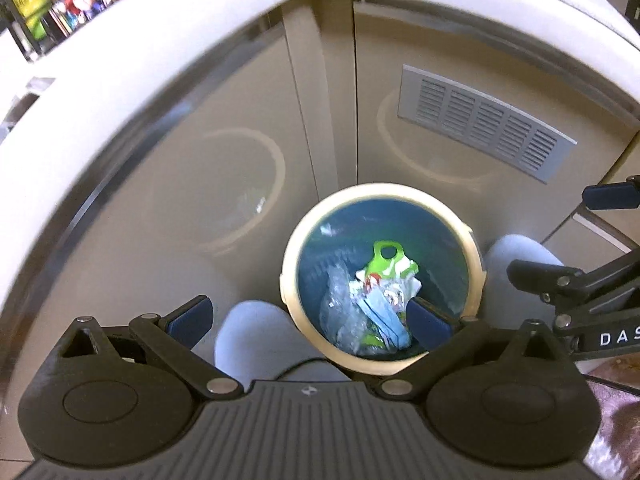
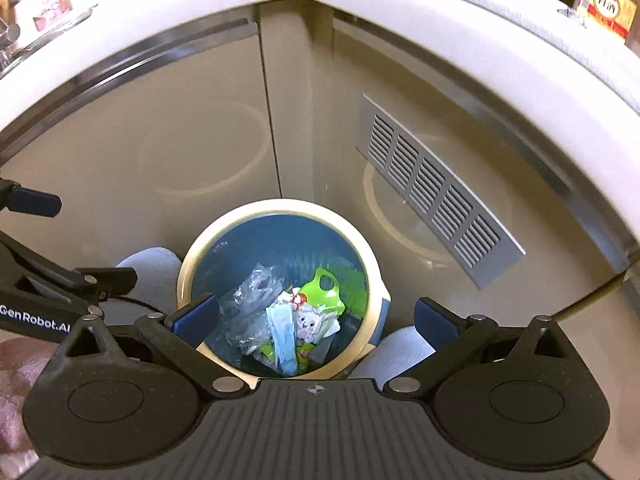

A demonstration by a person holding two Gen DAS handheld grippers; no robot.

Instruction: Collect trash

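A round bin [image 1: 384,192] with a cream rim and a blue inside stands on the floor in a cabinet corner. In it lie a green wrapper [image 1: 390,262], crumpled clear plastic [image 1: 342,312] and a pale blue face mask [image 1: 386,320]. My left gripper [image 1: 310,320] hovers above the bin's near left edge, open and holding nothing. The right wrist view has the same bin [image 2: 280,206] and wrapper [image 2: 322,292] below my right gripper [image 2: 316,320], whose jaws stand wide open and bare. Each gripper shows at the edge of the other's view: right gripper [image 1: 572,236], left gripper [image 2: 72,240].
Beige cabinet doors meet behind the bin, one with a grey vent grille [image 1: 484,124] [image 2: 436,196]. A white countertop edge [image 1: 160,36] overhangs them. Two pale grey rounded shapes [image 1: 256,332] [image 1: 520,252], a person's feet or knees, flank the bin.
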